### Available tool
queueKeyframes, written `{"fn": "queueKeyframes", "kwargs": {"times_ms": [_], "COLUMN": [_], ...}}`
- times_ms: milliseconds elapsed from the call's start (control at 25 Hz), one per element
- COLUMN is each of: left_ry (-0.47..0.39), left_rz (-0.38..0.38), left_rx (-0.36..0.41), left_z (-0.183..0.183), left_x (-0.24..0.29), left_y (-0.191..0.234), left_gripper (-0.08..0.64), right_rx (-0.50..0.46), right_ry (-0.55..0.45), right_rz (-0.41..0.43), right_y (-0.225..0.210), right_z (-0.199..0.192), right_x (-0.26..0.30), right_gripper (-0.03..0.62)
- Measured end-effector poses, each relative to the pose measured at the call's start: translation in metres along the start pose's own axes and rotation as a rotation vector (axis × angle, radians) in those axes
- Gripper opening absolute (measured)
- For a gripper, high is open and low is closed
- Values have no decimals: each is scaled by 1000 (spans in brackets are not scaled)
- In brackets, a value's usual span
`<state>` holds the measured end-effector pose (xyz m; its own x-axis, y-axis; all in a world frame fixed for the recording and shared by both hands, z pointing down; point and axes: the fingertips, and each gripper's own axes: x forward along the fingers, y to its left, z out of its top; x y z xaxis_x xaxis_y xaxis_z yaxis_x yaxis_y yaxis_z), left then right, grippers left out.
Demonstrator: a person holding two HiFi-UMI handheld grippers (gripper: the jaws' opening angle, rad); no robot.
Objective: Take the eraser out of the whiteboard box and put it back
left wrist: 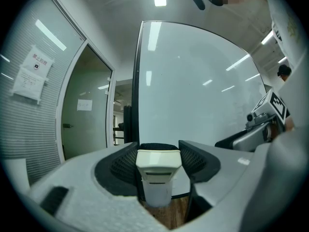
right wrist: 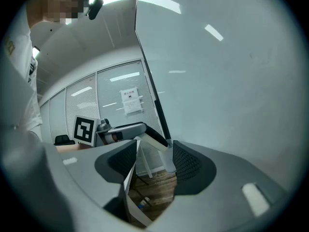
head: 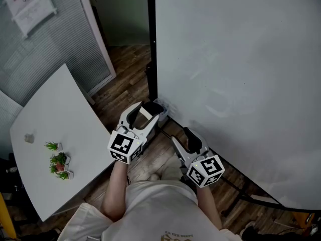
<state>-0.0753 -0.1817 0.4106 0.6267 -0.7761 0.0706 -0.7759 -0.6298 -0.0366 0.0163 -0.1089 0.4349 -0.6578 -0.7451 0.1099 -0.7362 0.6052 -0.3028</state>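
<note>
The eraser sat clamped upright between the pads of the left gripper, close in front of the whiteboard. The right gripper hung alongside, jaws apart on nothing (only its own view showed that gap clearly).

Wood floor — white table, slatted blinds.

White bench at eight o'clock, cluster of small green potted plants near its left edge, small grey lump at ten o'clock from them, wooden plank floor beneath, black whiteboard stand on it
</note>
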Motion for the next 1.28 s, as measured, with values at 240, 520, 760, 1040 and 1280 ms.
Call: {"fn": "queueKeyframes", "kwargs": {"times_ms": [240, 520, 760, 1040, 1280], "left_ry": [-7, -13, -28, -44, -59], "left_rz": [1, 0, 6, 13, 8], "left_rx": [4, 3, 7, 6, -7], "left_z": [4, 6, 11, 17, 22], "left_x": [-2, -5, -7, -11, -16], "left_y": [0, -1, 2, 4, 4], "left_gripper": [265, 265, 265, 265, 265], "right_rx": [0, -3, -6, -12, -14], "right_ry": [-2, -3, -1, 0, 0], "right_rz": [0, 1, -1, 0, -3], "right_y": [1, 2, 2, 4, 5], "right_z": [1, 1, 2, 3, 6], "right_x": [-1, -1, 1, 2, 5], "right_gripper": [236, 236, 236, 236, 236]}}
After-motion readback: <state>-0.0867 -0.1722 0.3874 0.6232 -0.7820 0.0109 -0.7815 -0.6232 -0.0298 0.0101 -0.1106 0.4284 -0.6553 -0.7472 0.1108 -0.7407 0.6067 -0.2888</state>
